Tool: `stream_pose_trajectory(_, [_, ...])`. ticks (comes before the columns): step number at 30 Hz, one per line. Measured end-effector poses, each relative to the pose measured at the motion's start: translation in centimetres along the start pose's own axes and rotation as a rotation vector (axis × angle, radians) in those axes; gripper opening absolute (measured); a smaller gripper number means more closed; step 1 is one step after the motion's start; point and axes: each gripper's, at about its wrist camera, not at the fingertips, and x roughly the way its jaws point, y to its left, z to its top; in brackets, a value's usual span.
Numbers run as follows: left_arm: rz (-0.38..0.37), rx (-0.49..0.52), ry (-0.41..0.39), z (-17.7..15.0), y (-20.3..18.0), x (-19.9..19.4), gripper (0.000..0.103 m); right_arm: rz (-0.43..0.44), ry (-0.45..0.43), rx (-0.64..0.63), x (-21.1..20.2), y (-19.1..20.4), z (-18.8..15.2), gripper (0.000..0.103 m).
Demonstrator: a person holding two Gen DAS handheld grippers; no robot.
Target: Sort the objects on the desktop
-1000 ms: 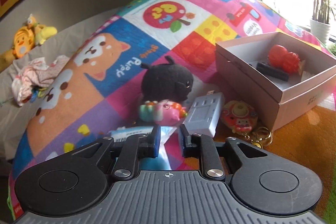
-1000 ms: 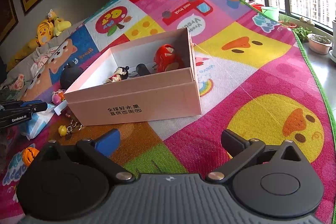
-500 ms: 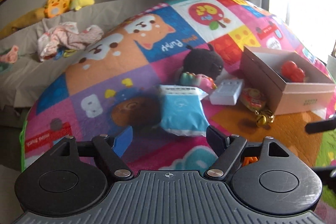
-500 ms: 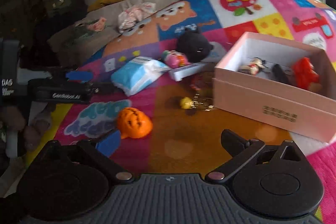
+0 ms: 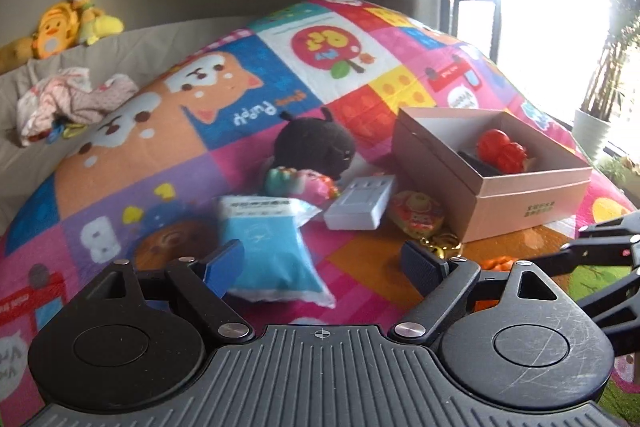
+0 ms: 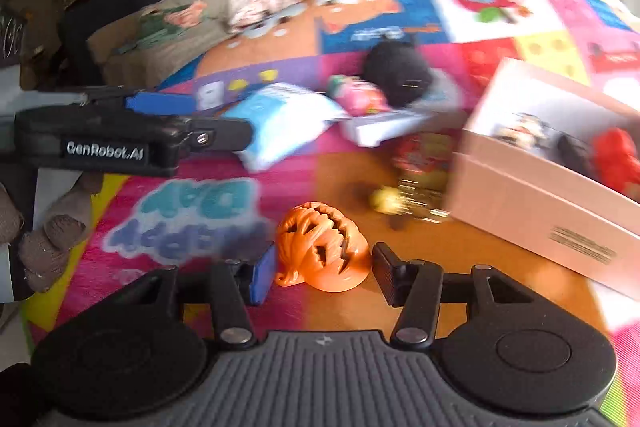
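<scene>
My right gripper (image 6: pixel 324 273) has just been narrowing its jaws around the orange pumpkin head (image 6: pixel 322 247), which sits on the orange patch of the play mat (image 6: pixel 192 223). The blue pad is at the toy's nine o'clock side and the black pad at its three o'clock — close on both flanks, but I see a sliver of gap, so no squeeze yet.

My left gripper (image 5: pixel 322 267) has just been opening its jaws and now stands wide with nothing in it. The blue tissue pack (image 5: pixel 270 255) lies on the mat just beyond, nearer the blue finger.

From the pack, at about one o'clock, lie the pink-and-green squishy toy (image 5: pixel 302 183) and the white charger block (image 5: pixel 360 203), with the black plush (image 5: pixel 314 149) behind them. At three o'clock is the red keychain charm (image 5: pixel 418 217) with its gold rings, beside the pink cardboard box (image 5: pixel 524 203). Inside the box are a red figure (image 5: pixel 500 149) and a small doll (image 6: pixel 528 125).
</scene>
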Motion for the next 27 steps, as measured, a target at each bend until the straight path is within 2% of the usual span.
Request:
stream_pose_trajectory(2, [-0.011, 0.065, 0.010, 0.3, -1.5, 1.8, 0.084, -0.100, -0.013, 0.035, -1.5, -2.4, -1.1, 0.052])
stream_pose_trajectory(5, [0.040, 0.182, 0.022, 0.6, -3.5, 4.7, 0.076, -0.233, -0.030, 0.095, -3.9, -6.1, -2.8, 0.052])
stream_pose_trajectory(10, [0.099, 0.298, 0.055, 1.2, -4.9, 8.1, 0.069, -0.333, -0.070, 0.239, -6.5, -11.1, -5.1, 0.053])
stream_pose_trajectory(12, [0.094, 0.329, 0.082, 1.4, -5.1, 9.2, 0.069, -0.342, -0.087, 0.294, -6.8, -12.4, -5.7, 0.054])
stream_pose_trajectory(15, [0.080, 0.335, 0.102, 1.7, -4.9, 10.4, 0.069, -0.332, -0.116, 0.371, -6.5, -13.4, -6.5, 0.063])
stream_pose_trajectory(17, [0.092, 0.342, 0.115, 2.2, -4.9, 10.8, 0.053, -0.321, -0.124, 0.391, -6.3, -13.6, -6.8, 0.065])
stream_pose_trajectory(18, [0.102, 0.349, 0.122, 2.3, -5.0, 11.0, 0.050, -0.317, -0.141, 0.395, -6.5, -13.6, -6.9, 0.066])
stream_pose_trajectory(19, [0.109, 0.356, 0.125, 2.4, -5.0, 11.0, 0.042, -0.314, -0.159, 0.403, -6.7, -13.6, -6.9, 0.072])
stream_pose_trajectory(20, [0.120, 0.368, 0.126, 2.5, -5.1, 11.0, 0.036, -0.310, -0.170, 0.414, -6.9, -13.8, -7.1, 0.073])
stream_pose_trajectory(23, [0.163, 0.403, 0.107, 2.4, -5.5, 10.3, 0.023, -0.291, -0.195, 0.442, -7.3, -14.1, -7.3, 0.073])
stream_pose_trajectory(27, [0.160, 0.389, 0.071, 2.7, -5.7, 7.0, 0.021, -0.278, -0.228, 0.469, -7.7, -14.5, -7.6, 0.076])
